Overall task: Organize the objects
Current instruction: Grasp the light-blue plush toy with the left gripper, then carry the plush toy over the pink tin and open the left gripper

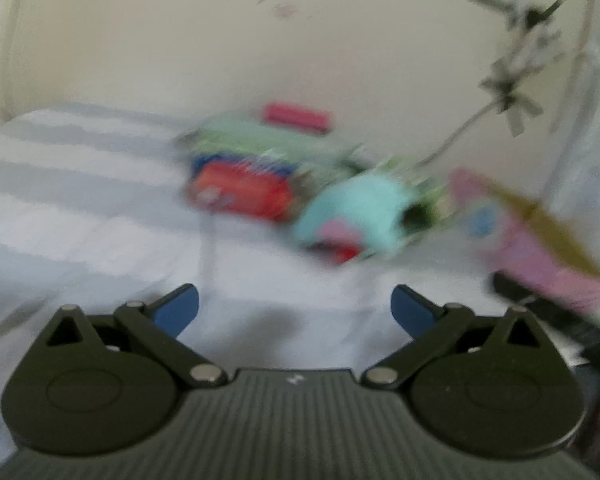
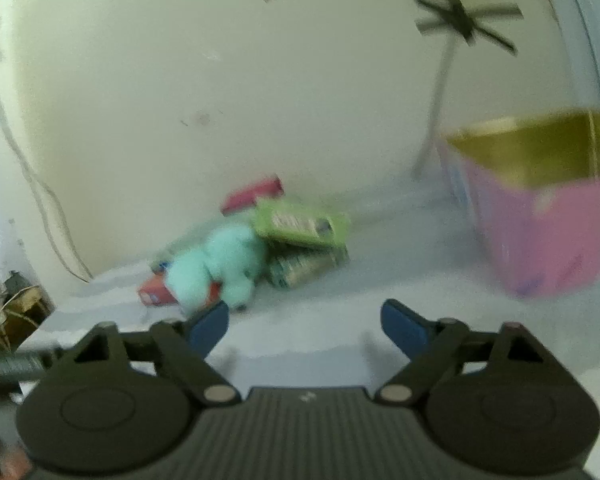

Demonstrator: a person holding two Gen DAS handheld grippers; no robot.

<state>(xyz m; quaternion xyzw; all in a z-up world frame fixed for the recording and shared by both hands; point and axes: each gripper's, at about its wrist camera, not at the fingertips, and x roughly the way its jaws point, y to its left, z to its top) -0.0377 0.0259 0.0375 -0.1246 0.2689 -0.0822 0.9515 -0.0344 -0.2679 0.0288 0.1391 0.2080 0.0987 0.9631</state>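
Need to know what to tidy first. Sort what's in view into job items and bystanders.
Job items: teal plush toy, green box, red packet, pink-red item by the wall, pink open box, left gripper and right gripper, both open.

Bystanders: wall cable, taped wall marks.

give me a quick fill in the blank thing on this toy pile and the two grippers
1. The plush toy in the pile is ____ in colour.
2. The pink box stands with its top ____.
3. Both the left gripper and the right gripper have their jaws ____, holding nothing.
4. The green box rests ____ another box in the pile.

Missing words: turquoise; open; open; on top of
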